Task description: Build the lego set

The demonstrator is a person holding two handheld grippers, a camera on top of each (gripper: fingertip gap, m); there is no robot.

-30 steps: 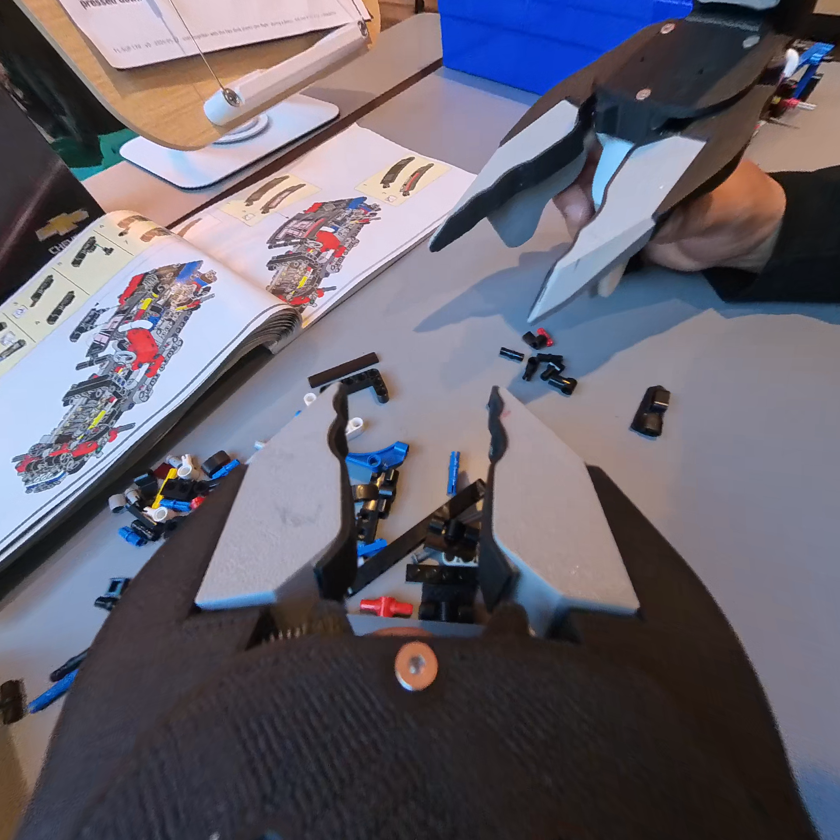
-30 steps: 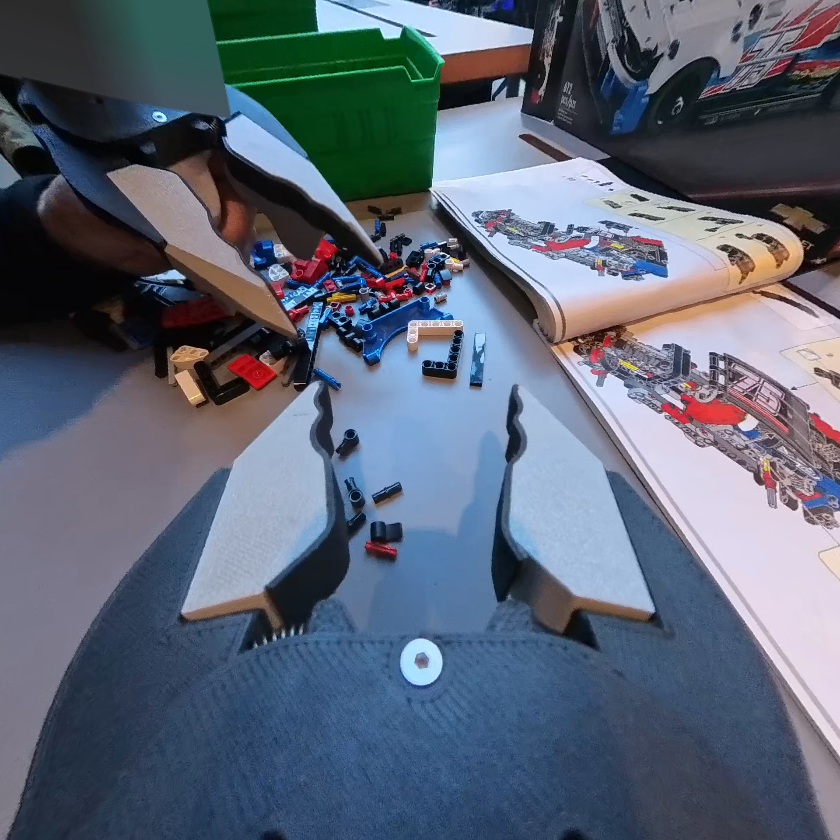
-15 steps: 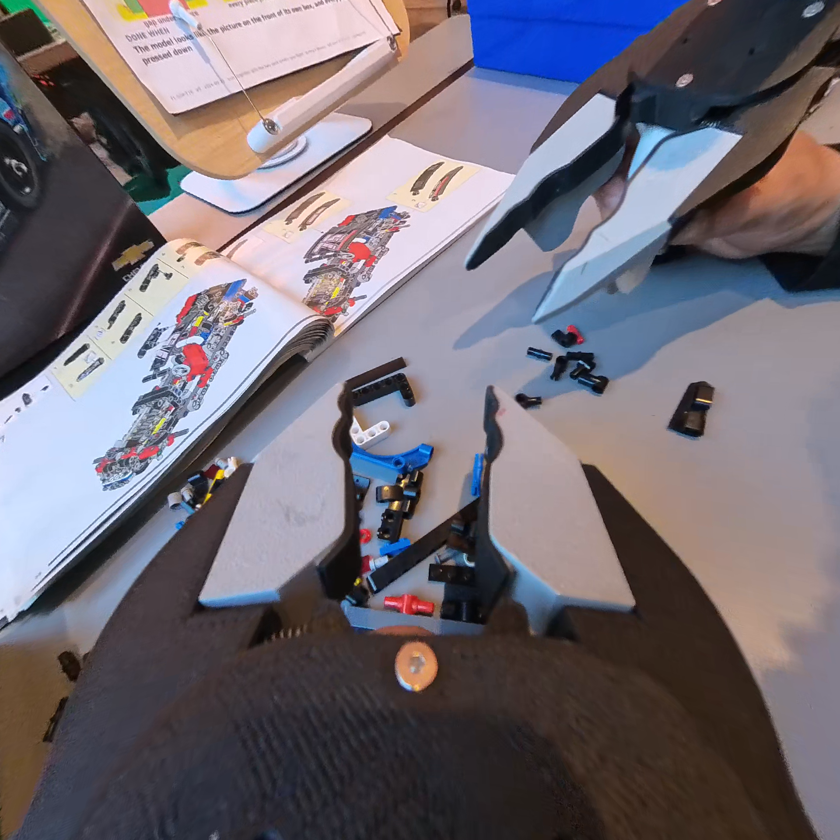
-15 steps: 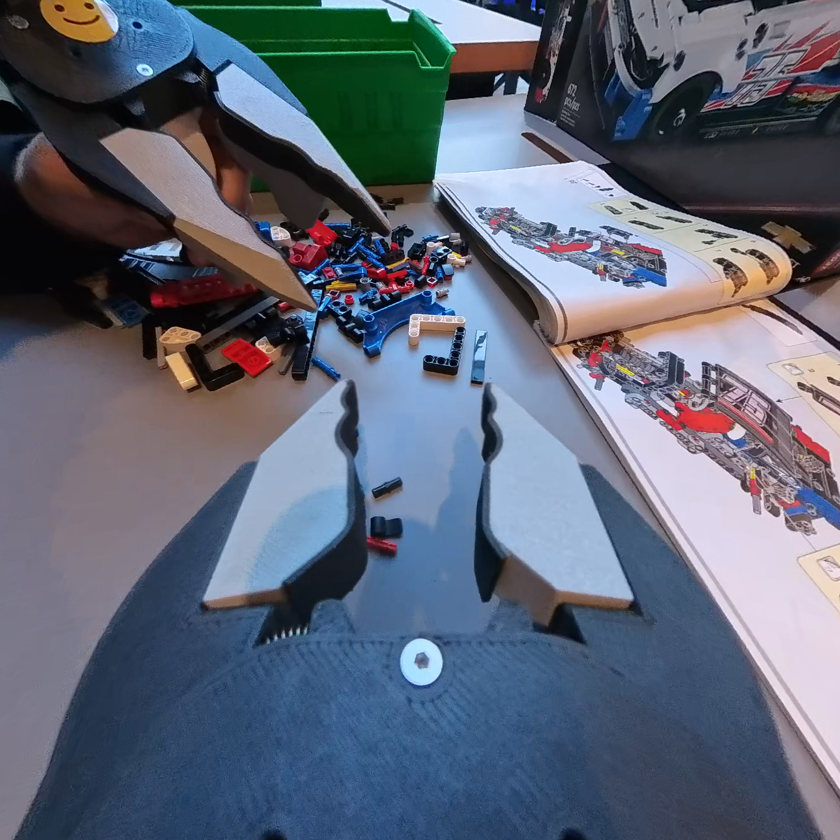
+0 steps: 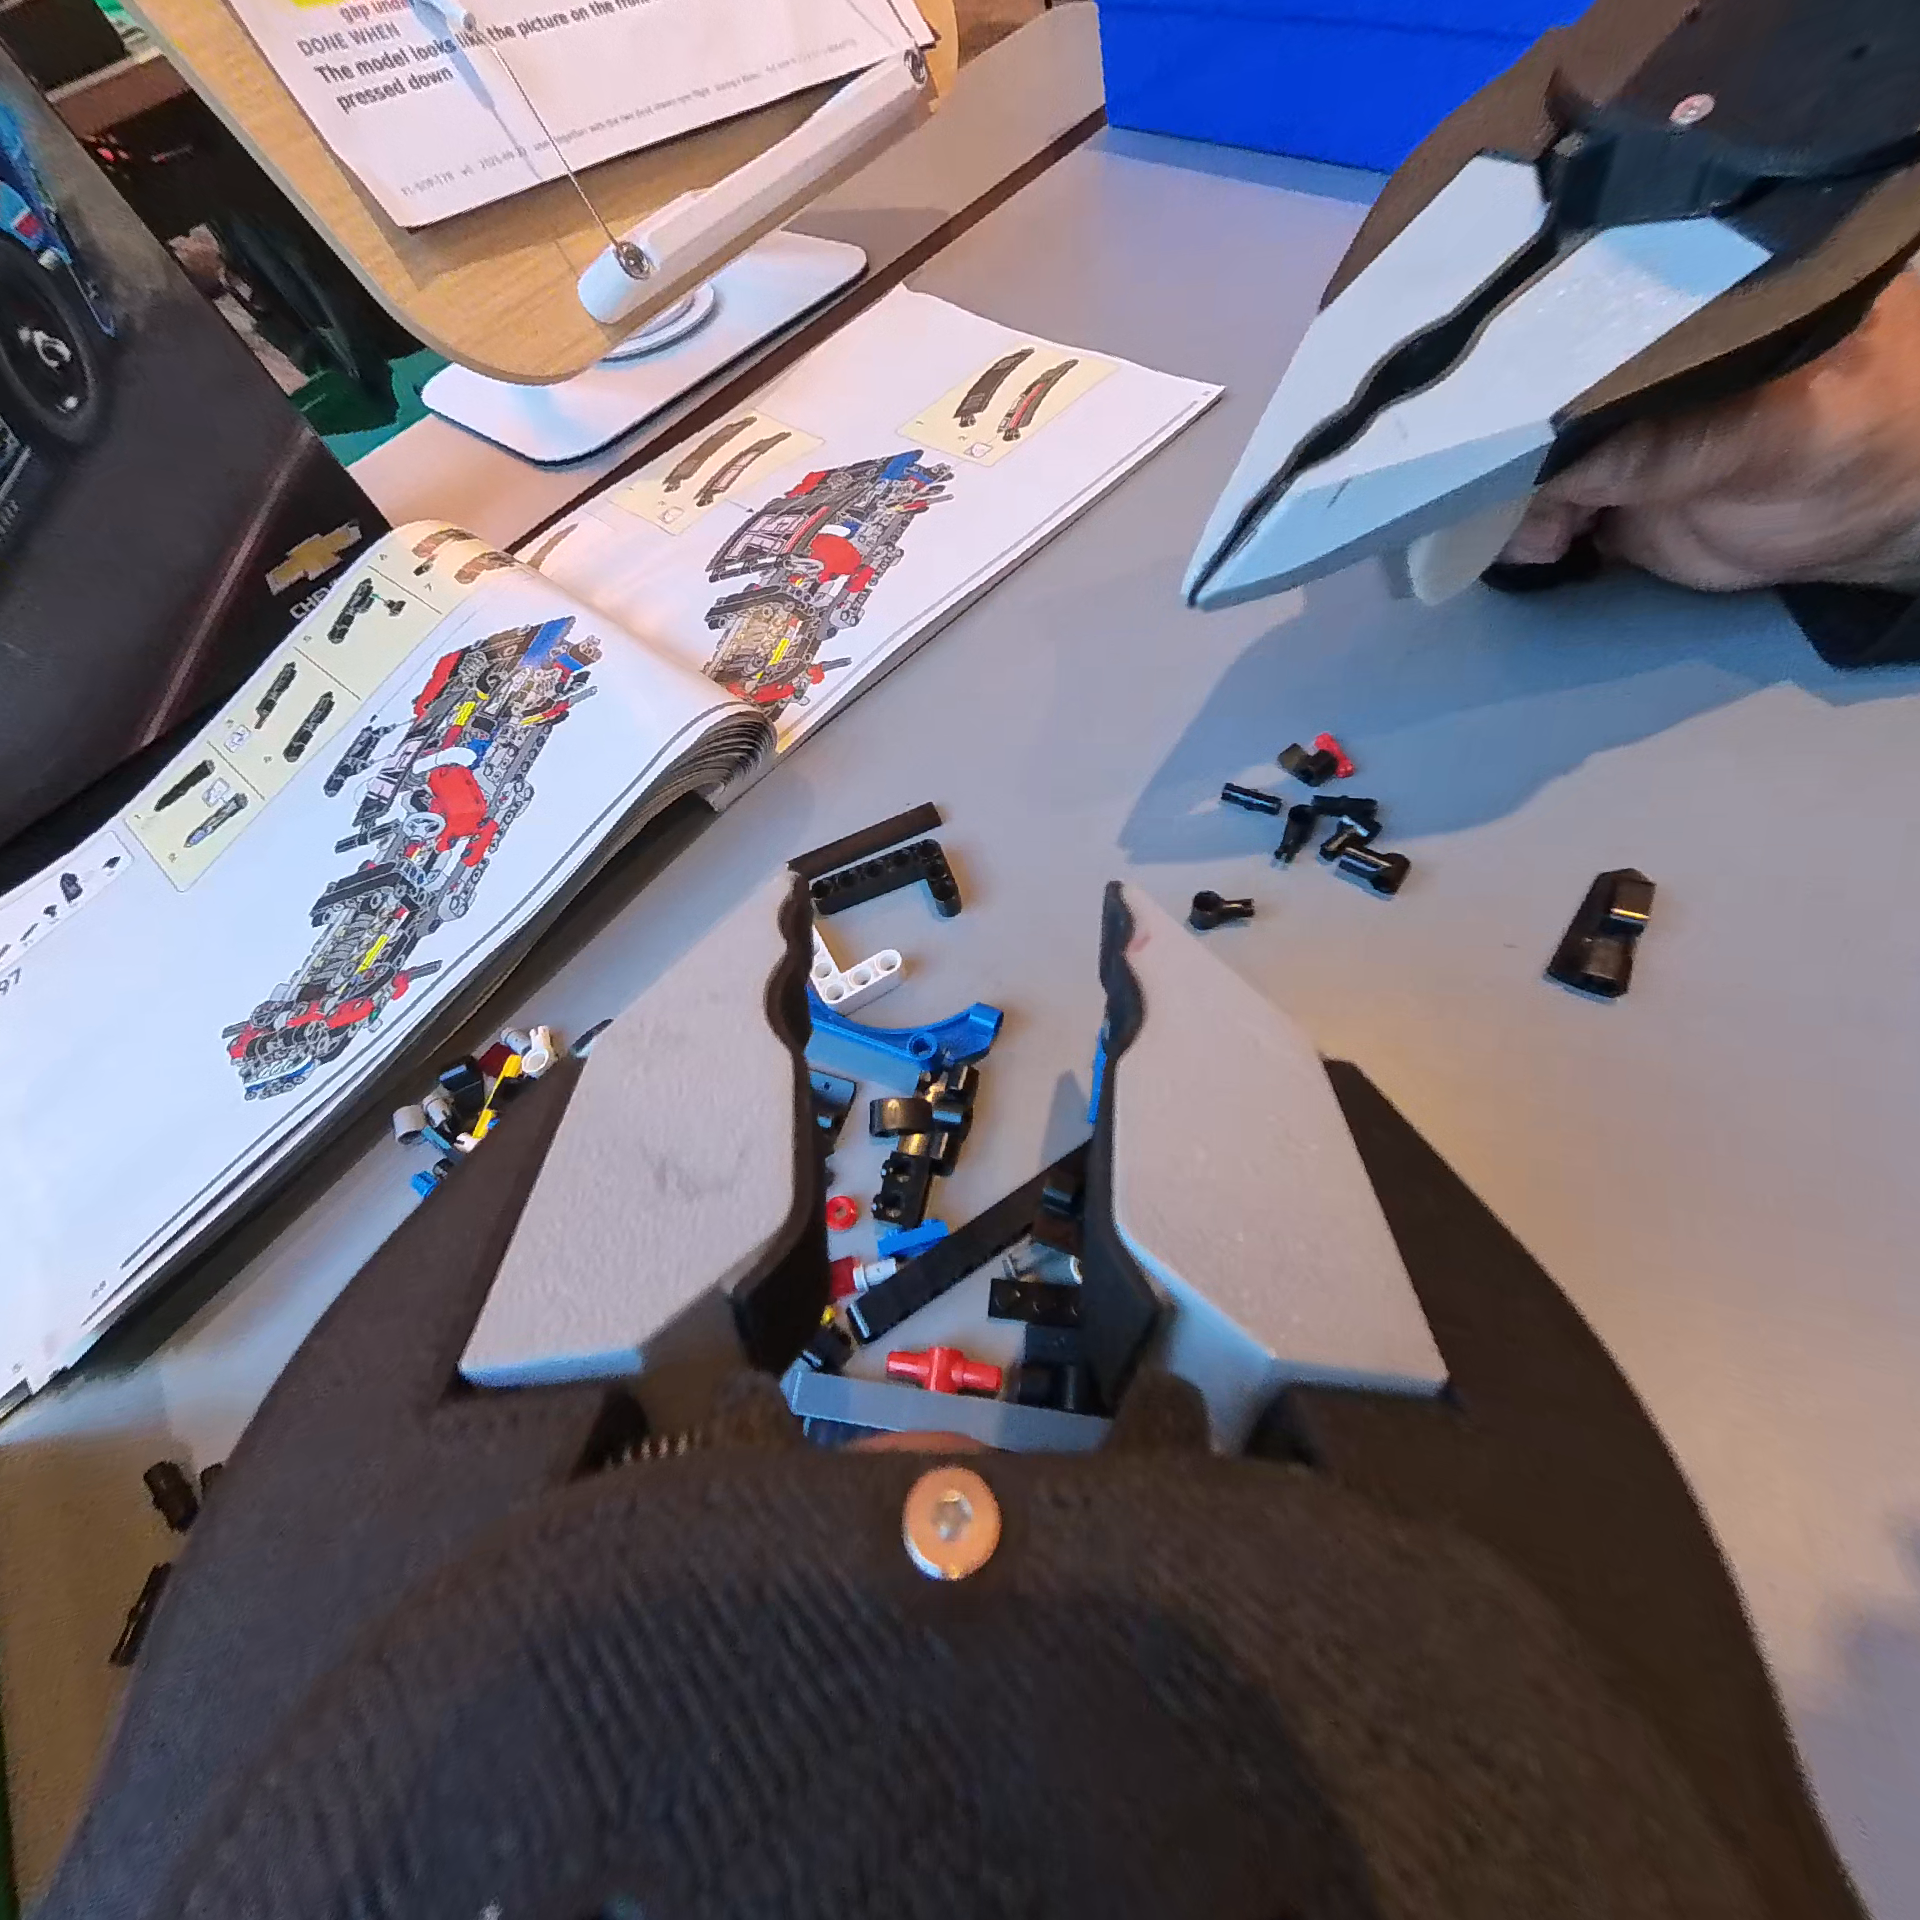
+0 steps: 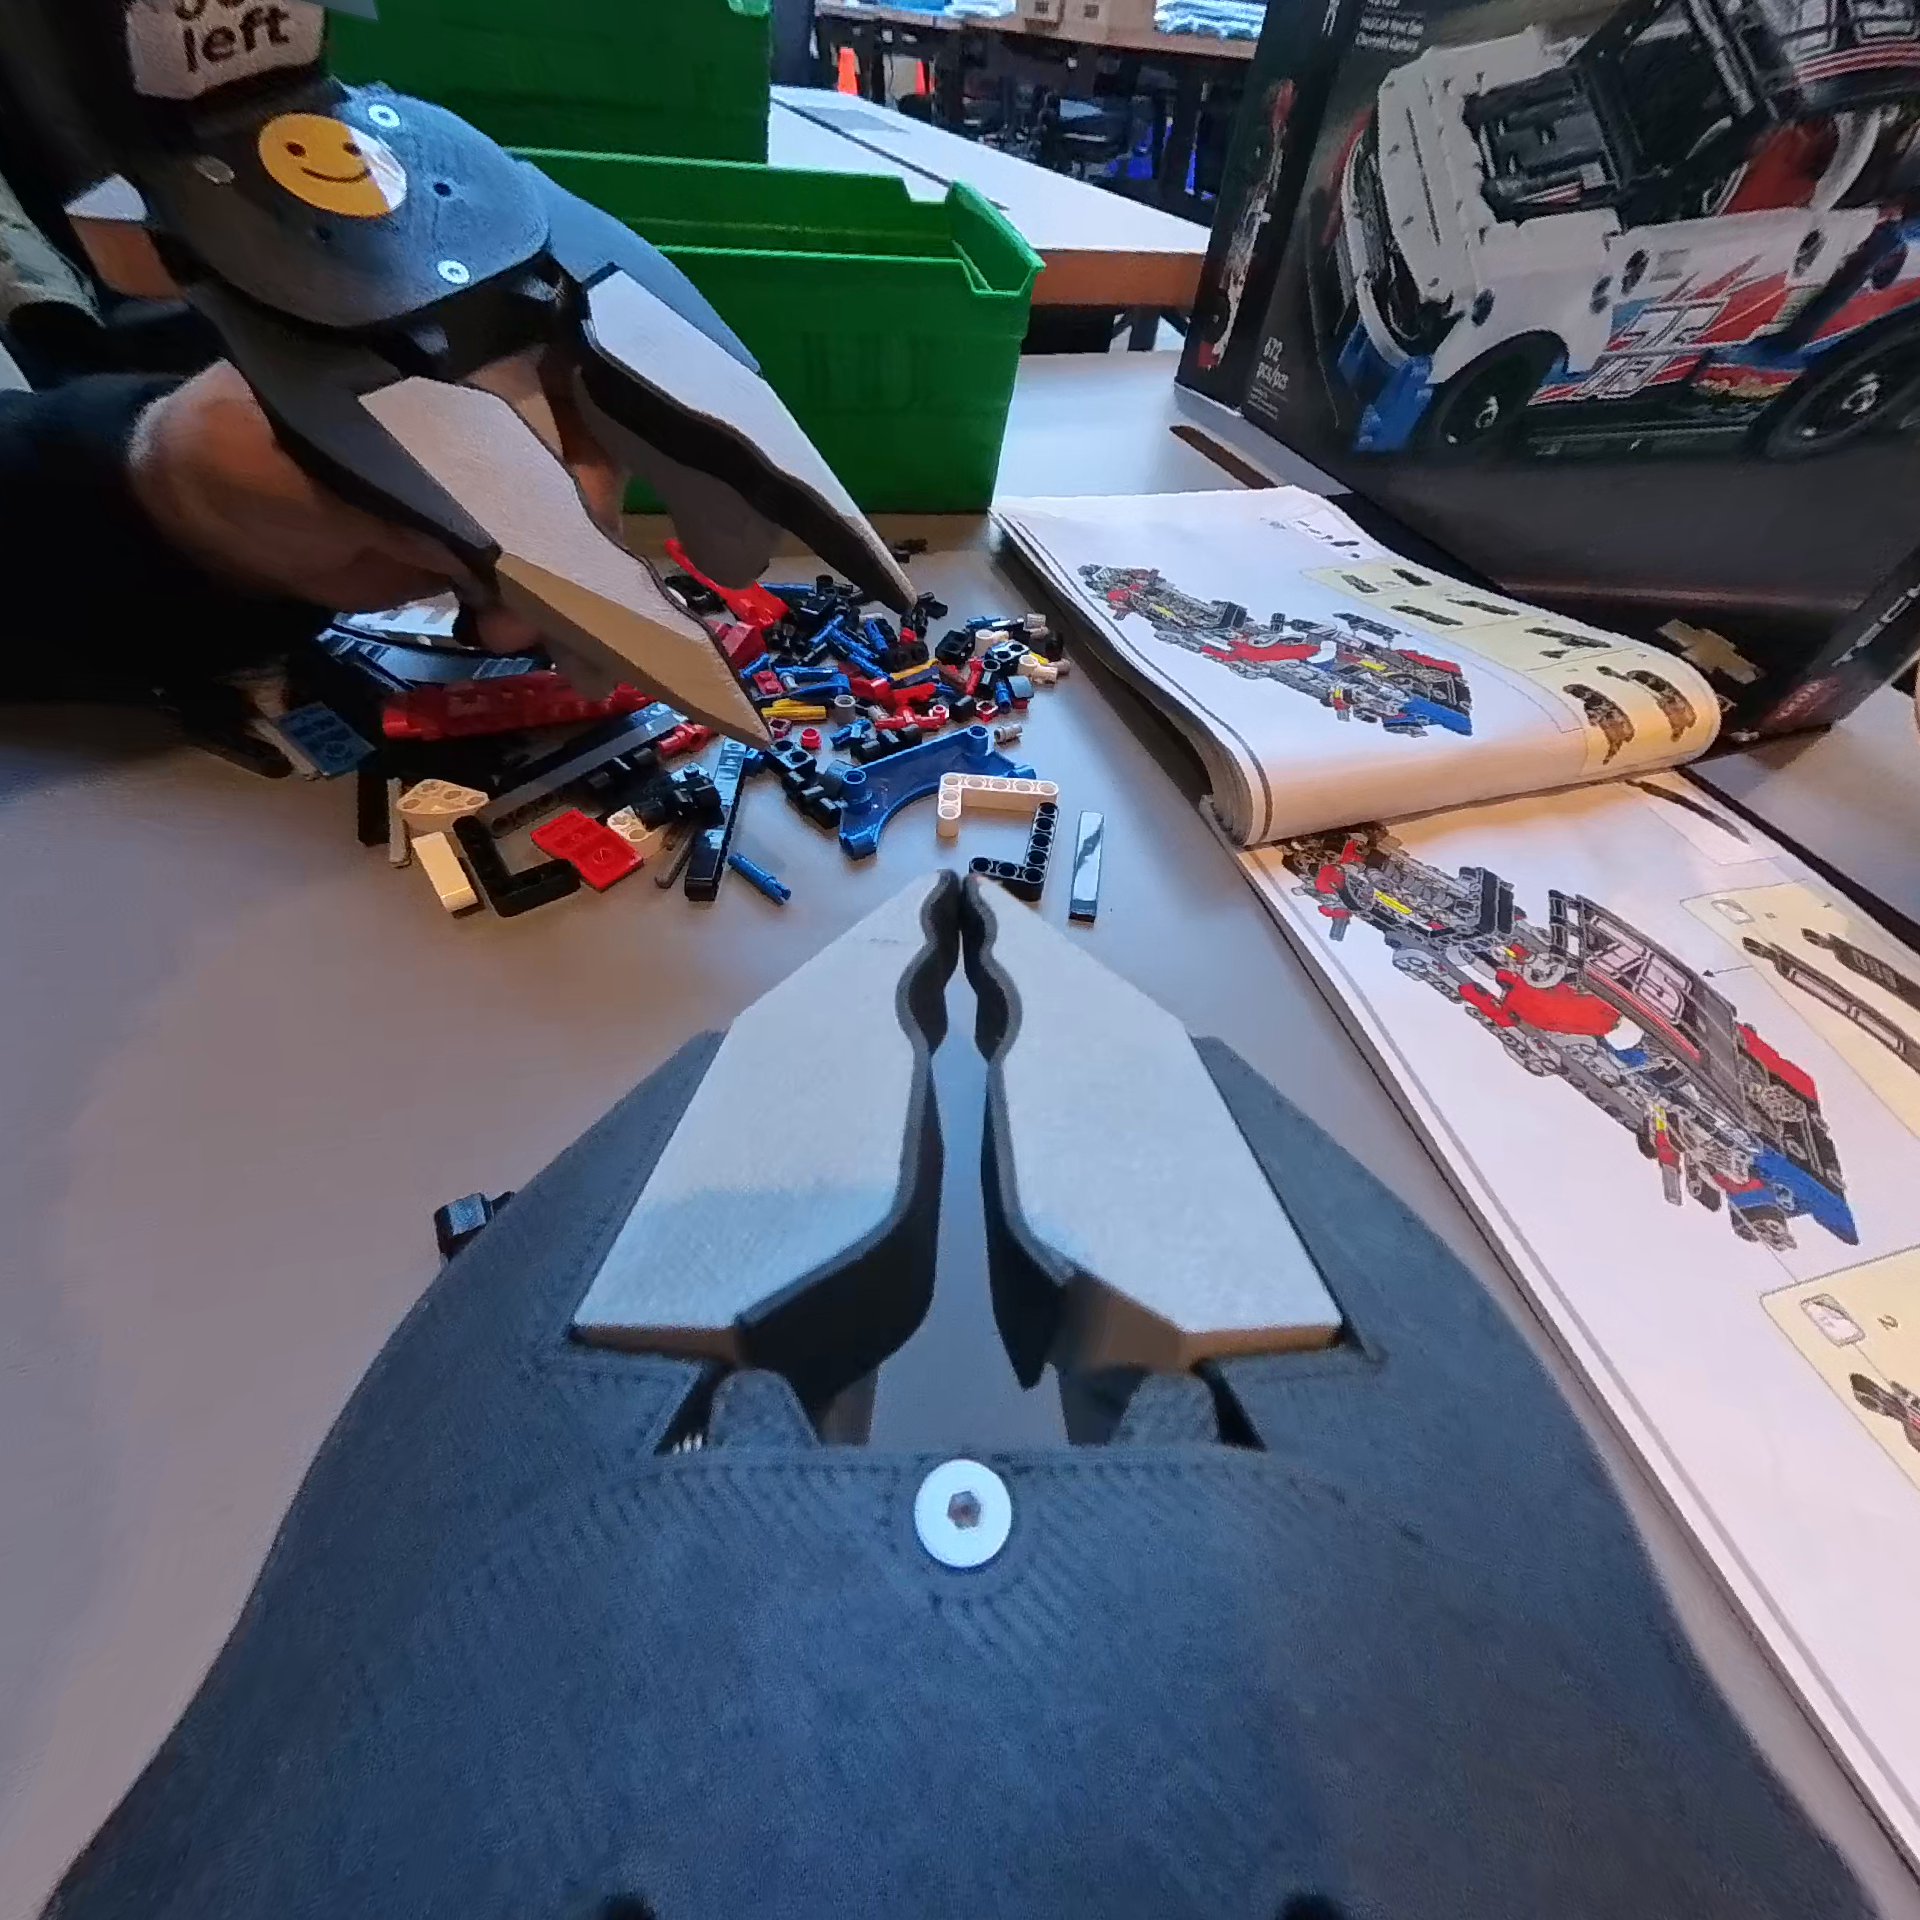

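Loose lego pieces [image 6: 883, 686] lie in a pile on the grey table. My left gripper [image 5: 954, 899] is open and empty above the pile, over a blue curved piece [image 5: 904, 1039], a white L beam [image 5: 857, 971] and a black L beam [image 5: 894, 883]. It also shows in the right wrist view [image 6: 831, 670], tips just above the pile. My right gripper [image 6: 956, 883] is shut with nothing visible between its fingers. In the left wrist view it [image 5: 1195, 597] hangs above a small cluster of black pins [image 5: 1330, 821].
An open instruction booklet [image 6: 1351, 665] lies beside the pile. The set's box [image 6: 1558, 260] stands behind it. A green bin [image 6: 831, 312] stands beyond the pile. A document stand [image 5: 623, 260] and a blue bin [image 5: 1299, 83] are at the back. A lone black piece [image 5: 1600, 930] lies apart. The gap from one gripper's tips to the other's is roughly 8 cm. From the right gripper's tips to the lone black piece [image 5: 1600, 930] is close to 11 cm.
My right gripper has closed from open and drawn back above the black pins, which stay on the table. My left gripper has shifted a little over the pile and stays open.
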